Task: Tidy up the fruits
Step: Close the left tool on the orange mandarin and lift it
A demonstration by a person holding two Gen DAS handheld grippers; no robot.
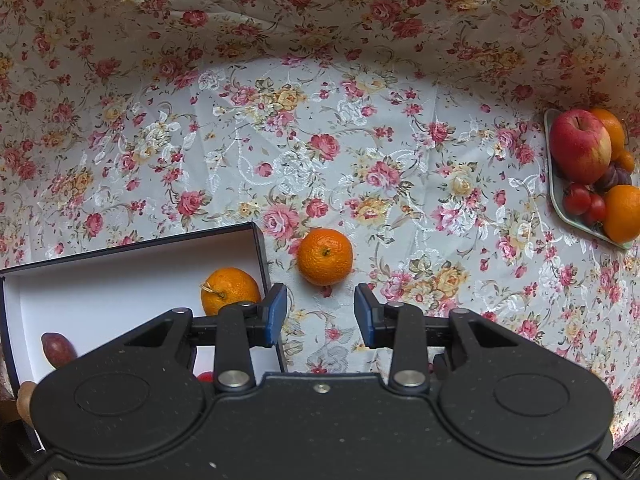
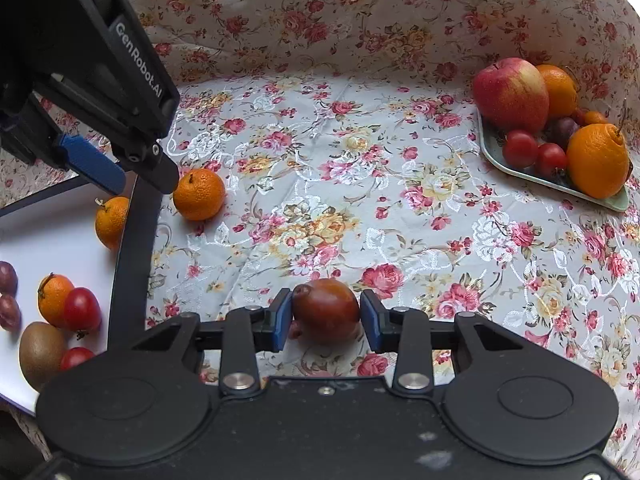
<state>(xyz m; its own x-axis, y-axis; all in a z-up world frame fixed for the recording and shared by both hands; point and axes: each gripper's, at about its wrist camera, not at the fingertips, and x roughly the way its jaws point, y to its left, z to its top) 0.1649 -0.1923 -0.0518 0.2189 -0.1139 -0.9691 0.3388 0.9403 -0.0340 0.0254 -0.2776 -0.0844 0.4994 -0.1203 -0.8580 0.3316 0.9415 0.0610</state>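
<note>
My right gripper (image 2: 326, 312) points down at the floral cloth and is shut on a dark reddish-brown fruit (image 2: 326, 310), with a blue pad against each side. My left gripper (image 1: 321, 290) stands open and empty, just short of a loose mandarin (image 1: 325, 256) lying on the cloth beside the box. In the right wrist view the left gripper (image 2: 132, 176) hangs over the box edge, close to that mandarin (image 2: 199, 194). The dark-rimmed box (image 2: 132, 248) with a white floor holds a mandarin (image 2: 112, 220), a small orange (image 2: 54, 298), tomatoes (image 2: 82, 308), a kiwi (image 2: 40, 354) and purple fruits.
A pale green plate (image 2: 496, 152) at the far right carries an apple (image 2: 512, 92), oranges, tomatoes and a purple fruit; it shows in the left wrist view too, plate (image 1: 554, 188). The floral cloth rises as a backdrop behind. Open cloth lies between box and plate.
</note>
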